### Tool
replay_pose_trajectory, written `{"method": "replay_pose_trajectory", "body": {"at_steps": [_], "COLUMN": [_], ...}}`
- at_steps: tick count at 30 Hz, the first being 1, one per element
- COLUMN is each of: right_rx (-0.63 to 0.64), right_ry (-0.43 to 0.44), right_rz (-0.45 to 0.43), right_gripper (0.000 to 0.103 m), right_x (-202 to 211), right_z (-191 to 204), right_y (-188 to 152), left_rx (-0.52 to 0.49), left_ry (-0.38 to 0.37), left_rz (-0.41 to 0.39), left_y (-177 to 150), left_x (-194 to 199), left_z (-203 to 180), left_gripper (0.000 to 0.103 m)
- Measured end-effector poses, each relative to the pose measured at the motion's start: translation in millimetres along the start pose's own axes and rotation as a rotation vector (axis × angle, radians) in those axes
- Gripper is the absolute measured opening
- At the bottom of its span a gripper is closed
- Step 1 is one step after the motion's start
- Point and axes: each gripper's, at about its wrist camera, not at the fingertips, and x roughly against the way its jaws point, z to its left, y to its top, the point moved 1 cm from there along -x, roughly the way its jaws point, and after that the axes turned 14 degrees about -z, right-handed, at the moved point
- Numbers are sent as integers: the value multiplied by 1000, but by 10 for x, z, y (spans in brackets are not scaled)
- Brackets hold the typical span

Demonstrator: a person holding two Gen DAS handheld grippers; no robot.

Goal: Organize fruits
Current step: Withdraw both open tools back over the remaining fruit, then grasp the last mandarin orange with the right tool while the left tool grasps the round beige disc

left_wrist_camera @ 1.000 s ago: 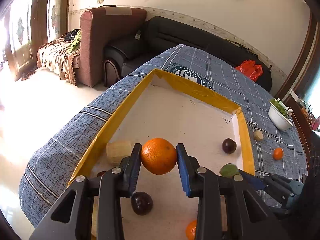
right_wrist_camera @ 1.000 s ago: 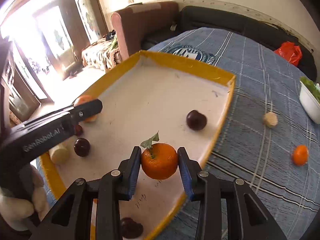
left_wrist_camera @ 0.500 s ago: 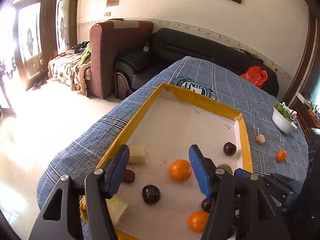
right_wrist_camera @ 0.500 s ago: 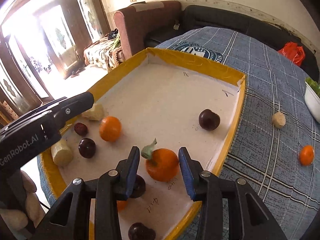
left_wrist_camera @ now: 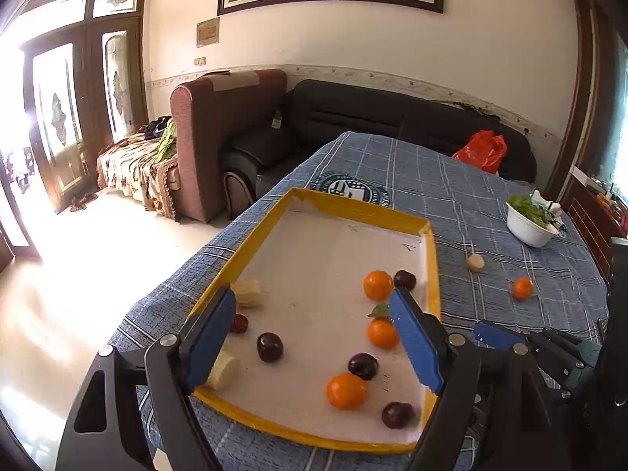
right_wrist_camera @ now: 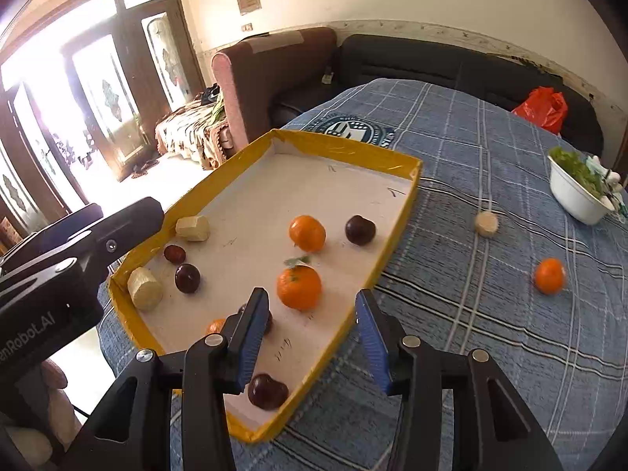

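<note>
**Fruit sorting: mostly done**

Both the left hand-held gripper (left_wrist_camera: 314, 337) and the right hand-held gripper (right_wrist_camera: 310, 337) are spread wide and empty. The yellow-rimmed tray (right_wrist_camera: 219, 176) holds glossy plums, dimpled oranges and pale chunks. Beyond it, one orange (right_wrist_camera: 549, 275) and one chunk (right_wrist_camera: 486, 223) remain on the cloth-covered bench (right_wrist_camera: 490, 314).

Ahead of me: a white bowl of greens (right_wrist_camera: 577, 200) on the blue checked tablecloth (right_wrist_camera: 490, 149), a red bag (left_wrist_camera: 481, 149) on the black sofa (left_wrist_camera: 373, 117).
</note>
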Motion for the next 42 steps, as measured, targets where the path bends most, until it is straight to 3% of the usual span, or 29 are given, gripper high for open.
{"method": "replay_pose_trajectory", "body": {"at_steps": [11,20,33,42], "right_rx": [-71,-127,-215,-326], "right_ry": [-59,-92,-147,-255], "right_rz": [-59,-73,-35,-27], "right_gripper": [56,57,59,58], "right_x": [526,698,546,292], "right_z": [-359,-679,-1329,-2103], "right_y": [-126,-224,-394,-397], "left_rx": [-63,-113,-155,-96], "left_ry": [-31,-55,-92,-202], "left_rz": [-35,-24,63,183], "left_y": [-22,-40,-180,-102], "left_x": [363,371,-68,-753], "left_z": [-358,-581,-886,-1162], "left_gripper": [80,80,80,80]}}
